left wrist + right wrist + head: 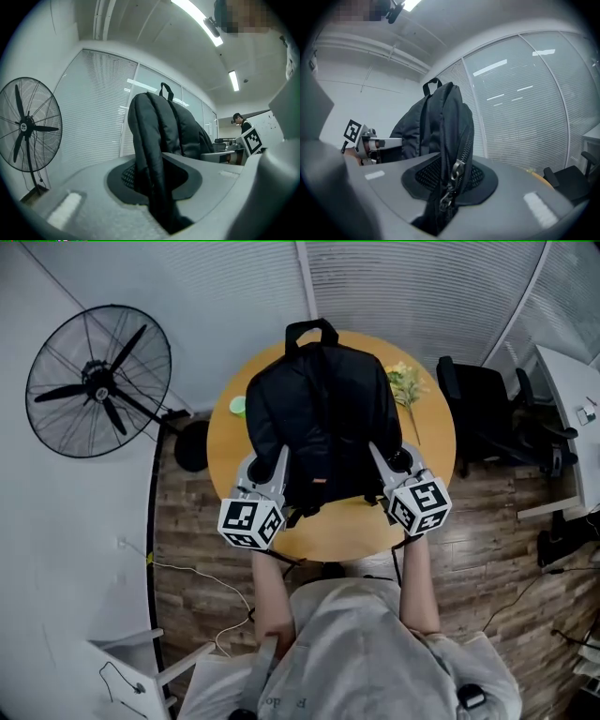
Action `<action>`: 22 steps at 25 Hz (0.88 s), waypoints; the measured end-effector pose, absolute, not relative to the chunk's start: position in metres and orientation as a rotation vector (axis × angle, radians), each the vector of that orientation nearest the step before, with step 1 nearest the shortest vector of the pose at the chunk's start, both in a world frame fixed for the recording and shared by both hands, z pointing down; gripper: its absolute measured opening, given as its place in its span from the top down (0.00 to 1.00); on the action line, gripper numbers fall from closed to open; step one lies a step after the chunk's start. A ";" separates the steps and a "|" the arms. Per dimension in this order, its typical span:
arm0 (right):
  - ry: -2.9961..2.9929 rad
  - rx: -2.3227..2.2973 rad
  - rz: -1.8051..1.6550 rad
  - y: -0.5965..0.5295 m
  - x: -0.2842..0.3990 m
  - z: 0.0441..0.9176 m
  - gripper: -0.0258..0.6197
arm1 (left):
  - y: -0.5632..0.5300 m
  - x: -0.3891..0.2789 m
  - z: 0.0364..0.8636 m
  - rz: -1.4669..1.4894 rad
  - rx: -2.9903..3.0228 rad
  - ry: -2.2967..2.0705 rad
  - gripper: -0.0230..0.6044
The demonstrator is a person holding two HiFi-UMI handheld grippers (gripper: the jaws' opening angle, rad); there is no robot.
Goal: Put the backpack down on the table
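Note:
A black backpack (323,413) hangs over the round wooden table (431,442), carry handle at its far end. My left gripper (277,468) is shut on the bag's left edge, and my right gripper (380,462) is shut on its right edge. In the left gripper view a padded fold of the backpack (154,154) is pinched between the jaws. The right gripper view shows the backpack (450,140) clamped at its zipper seam, with the zipper pull (452,180) dangling between the jaws. Whether the bag's underside touches the tabletop is hidden.
Yellow flowers (405,385) and a small green thing (237,406) lie on the table beside the bag. A standing fan (98,381) is at the left, a black office chair (478,409) at the right. Cables run over the wooden floor (187,549).

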State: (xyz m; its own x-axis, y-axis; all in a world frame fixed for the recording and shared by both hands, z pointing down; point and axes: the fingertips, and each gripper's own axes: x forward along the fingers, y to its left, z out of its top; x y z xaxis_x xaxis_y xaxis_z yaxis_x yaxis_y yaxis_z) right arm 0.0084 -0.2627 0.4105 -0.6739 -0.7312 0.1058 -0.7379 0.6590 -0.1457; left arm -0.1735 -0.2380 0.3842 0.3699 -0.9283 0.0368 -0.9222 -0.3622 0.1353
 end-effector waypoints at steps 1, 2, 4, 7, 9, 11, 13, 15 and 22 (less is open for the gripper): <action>-2.815 1.248 0.284 -0.264 0.007 0.416 0.85 | -0.239 -0.175 0.391 -0.066 2.476 -1.682 0.85; -2.803 1.243 0.297 -0.265 0.005 0.422 0.84 | -0.241 -0.177 0.398 -0.062 2.465 -1.673 0.85; -2.783 1.234 0.324 -0.267 0.004 0.433 0.84 | -0.245 -0.179 0.410 -0.052 2.443 -1.657 0.85; -2.757 1.228 0.360 -0.273 0.003 0.446 0.84 | -0.253 -0.180 0.424 -0.037 2.417 -1.640 0.85; -2.742 1.226 0.384 -0.274 0.003 0.455 0.84 | -0.254 -0.180 0.433 -0.027 2.402 -1.626 0.85; -2.728 1.223 0.409 -0.269 0.004 0.466 0.85 | -0.250 -0.179 0.445 -0.015 2.388 -1.613 0.85; -2.715 1.219 0.434 -0.265 0.004 0.476 0.85 | -0.247 -0.179 0.456 -0.004 2.372 -1.603 0.85; -2.701 1.216 0.459 -0.261 0.006 0.486 0.84 | -0.244 -0.177 0.466 0.009 2.357 -1.593 0.85; -2.641 1.204 0.562 -0.245 0.012 0.523 0.84 | -0.230 -0.172 0.503 0.062 2.290 -1.557 0.85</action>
State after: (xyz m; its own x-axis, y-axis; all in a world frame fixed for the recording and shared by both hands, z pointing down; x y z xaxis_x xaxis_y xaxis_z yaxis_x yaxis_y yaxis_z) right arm 0.0122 -0.2450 0.5230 -0.6538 -0.6864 0.3183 -0.7566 0.5992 -0.2619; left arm -0.1716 -0.2301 0.5031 0.3884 -0.8897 0.2399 -0.9060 -0.3211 0.2759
